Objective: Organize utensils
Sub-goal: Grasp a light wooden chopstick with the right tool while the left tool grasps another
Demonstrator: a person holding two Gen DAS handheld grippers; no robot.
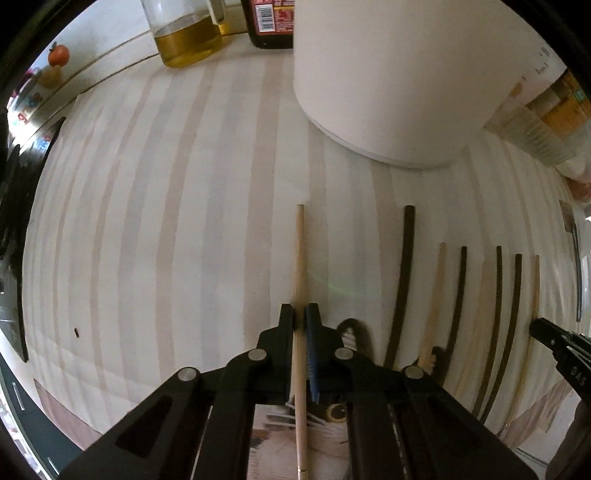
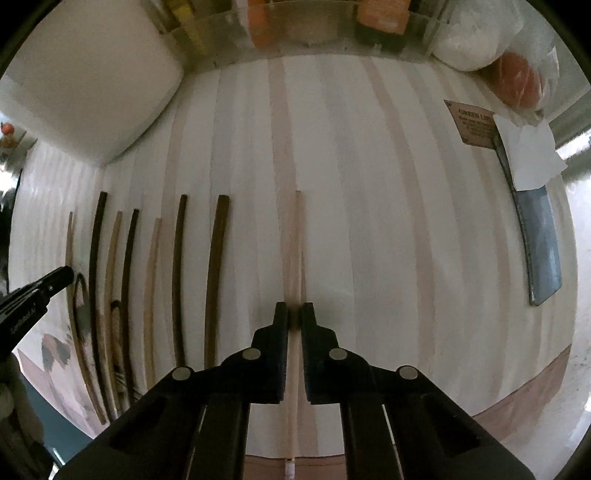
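In the left wrist view my left gripper [image 1: 300, 317] points down at the striped mat [image 1: 166, 221], shut on a light wooden chopstick [image 1: 300, 251] that runs between its jaws. To its right lies a row of several dark and light chopsticks, the nearest a dark one [image 1: 404, 277]. My right gripper [image 1: 541, 328] shows at the right edge. In the right wrist view my right gripper [image 2: 294, 314] is shut on a pale chopstick [image 2: 295, 240] lying on the mat. Left of it is the same row of chopsticks [image 2: 216, 277], with the left gripper [image 2: 61, 277] at its far end.
A tall white container [image 1: 399, 81] stands at the back, with an oil jug [image 1: 188, 40] and a dark sauce bottle [image 1: 271, 22] beyond. A cleaver [image 2: 539, 251] partly under white paper [image 2: 528, 155] lies at the right. A clear organizer [image 2: 314, 40] and bagged food [image 2: 517, 81] line the back.
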